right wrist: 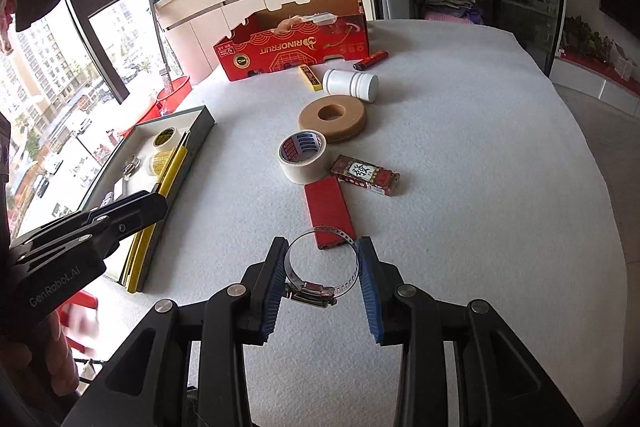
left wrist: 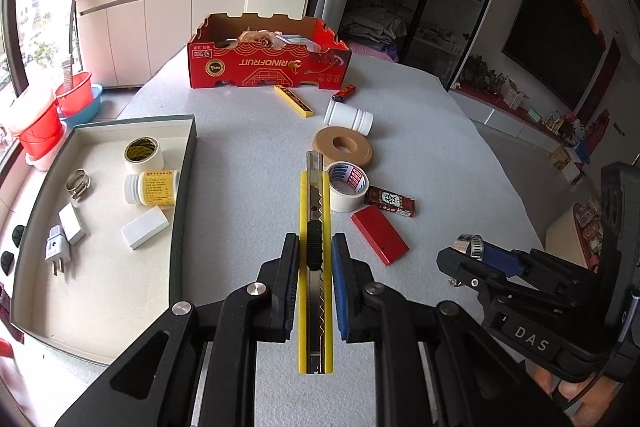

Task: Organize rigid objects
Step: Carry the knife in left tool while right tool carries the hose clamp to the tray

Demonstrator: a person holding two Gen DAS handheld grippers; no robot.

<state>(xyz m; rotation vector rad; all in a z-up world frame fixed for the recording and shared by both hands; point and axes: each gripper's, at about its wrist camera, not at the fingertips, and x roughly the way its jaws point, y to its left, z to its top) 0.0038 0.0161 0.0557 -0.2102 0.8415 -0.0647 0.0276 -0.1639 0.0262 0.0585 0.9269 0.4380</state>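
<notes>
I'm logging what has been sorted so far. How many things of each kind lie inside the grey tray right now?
In the grey tray:
Tape roll: 1
Pill bottle: 1
Hose clamp: 1
White blocks: 2
Plug adapter: 1
Total: 6

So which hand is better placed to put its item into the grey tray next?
Probably the left: its gripper holds the yellow utility knife beside the grey tray, while the right gripper, holding the hose clamp, is farther away.

utility knife (left wrist: 315,259): yellow, blade tip out, clamped lengthwise between the left pads, off the table
hose clamp (right wrist: 322,267): metal ring, screw housing nearest, pinched between the right pads, off the table
</notes>
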